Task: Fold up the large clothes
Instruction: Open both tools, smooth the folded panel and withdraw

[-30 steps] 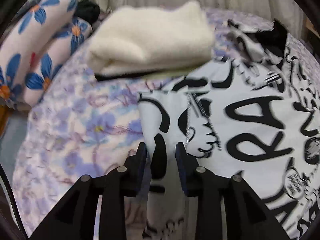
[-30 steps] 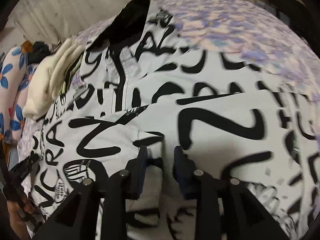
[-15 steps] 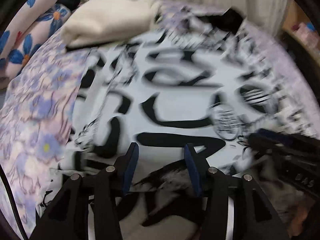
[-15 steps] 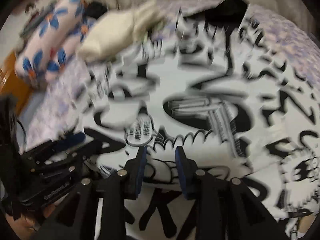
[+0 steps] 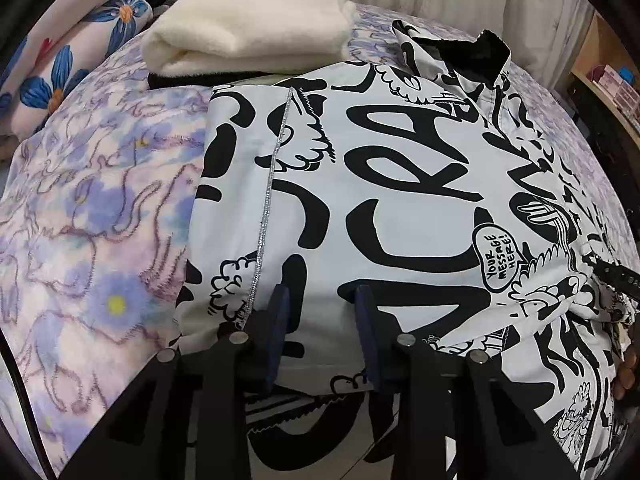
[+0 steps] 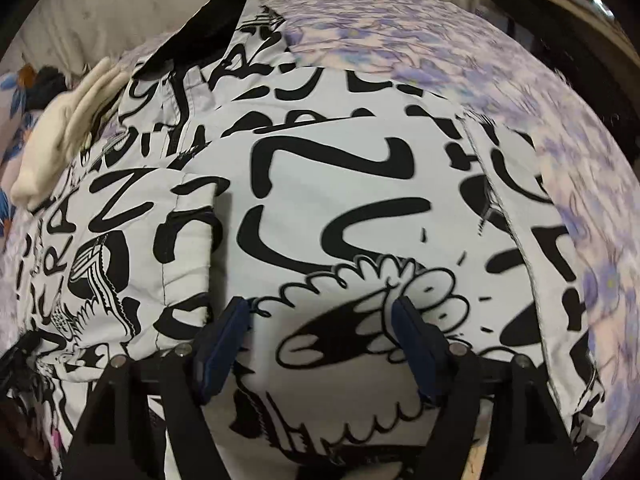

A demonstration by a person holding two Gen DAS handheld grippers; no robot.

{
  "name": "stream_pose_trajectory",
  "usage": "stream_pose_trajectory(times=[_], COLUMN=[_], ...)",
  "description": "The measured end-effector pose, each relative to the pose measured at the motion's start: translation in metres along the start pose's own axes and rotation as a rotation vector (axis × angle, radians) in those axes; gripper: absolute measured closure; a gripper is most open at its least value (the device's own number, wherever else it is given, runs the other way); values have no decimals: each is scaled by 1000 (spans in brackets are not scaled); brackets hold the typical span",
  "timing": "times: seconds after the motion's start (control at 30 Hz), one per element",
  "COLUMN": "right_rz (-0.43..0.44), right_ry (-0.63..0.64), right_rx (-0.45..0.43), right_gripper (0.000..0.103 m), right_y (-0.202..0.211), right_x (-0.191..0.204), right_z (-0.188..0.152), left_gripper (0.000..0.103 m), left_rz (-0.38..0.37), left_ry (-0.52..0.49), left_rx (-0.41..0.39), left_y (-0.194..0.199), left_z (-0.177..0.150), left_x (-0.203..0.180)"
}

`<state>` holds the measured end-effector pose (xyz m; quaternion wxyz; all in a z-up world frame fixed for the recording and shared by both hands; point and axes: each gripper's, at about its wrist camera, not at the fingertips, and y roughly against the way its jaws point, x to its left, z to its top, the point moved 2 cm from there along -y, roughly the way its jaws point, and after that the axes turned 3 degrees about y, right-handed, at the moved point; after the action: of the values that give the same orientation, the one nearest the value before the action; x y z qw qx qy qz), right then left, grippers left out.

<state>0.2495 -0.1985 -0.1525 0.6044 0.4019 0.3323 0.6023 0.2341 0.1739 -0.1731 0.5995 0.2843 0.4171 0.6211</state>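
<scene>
A white shirt with bold black lettering lies spread on the bed, its black collar at the far end. My left gripper is at the shirt's near hem by the left side seam. Its jaws are closing with the hem between them, and the pads stand apart from the cloth. In the right wrist view the shirt fills the frame, one sleeve folded inward. My right gripper hovers over the near hem with its jaws opening wide and nothing pinched.
A folded cream garment lies at the shirt's far left corner. Floral pillows sit beyond it. The purple flowered bedspread shows to the left. A wooden shelf stands on the right. A hand shows at the right edge.
The right jaws have spread from nearly together to wide apart. Both views swung toward the shirt's middle, then back to its near corners. The left jaws widened and then narrowed again.
</scene>
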Motion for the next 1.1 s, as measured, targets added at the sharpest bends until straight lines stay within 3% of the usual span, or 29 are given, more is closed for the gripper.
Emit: stream_pose_trajectory(times=[0.33,0.43,0.63,0.73,0.9,0.97,1.1], right_rz=[18,32,56,79,86,108,121], right_ry=[7,10,6,-6,5,-1,12], right_rx=[-72,-88,-111,-129,-167,-177,-200], right_gripper=[30,30,30,30,30,30,30], right_y=[30,41,68,85,117,130,154], right_x=[15,18,20,19,21,21,22], right_z=[-4,-8,-20,-30,-46,-55,-73], left_gripper=[40,39,40,39,35,29,29], left_rz=[8,6,-87,-54,-50,-37,1], left_ry=[-24,-47,-71,-77,-22,-9,12], left_rx=[-44,-83,-164,-182,-146,-154,-187], left_y=[28,43,82,101,127,137,162], left_z=[-6,-9,-19,-24,-34,-40,-56], left_x=[-14,-19,-30,-36,-37,-35,-32])
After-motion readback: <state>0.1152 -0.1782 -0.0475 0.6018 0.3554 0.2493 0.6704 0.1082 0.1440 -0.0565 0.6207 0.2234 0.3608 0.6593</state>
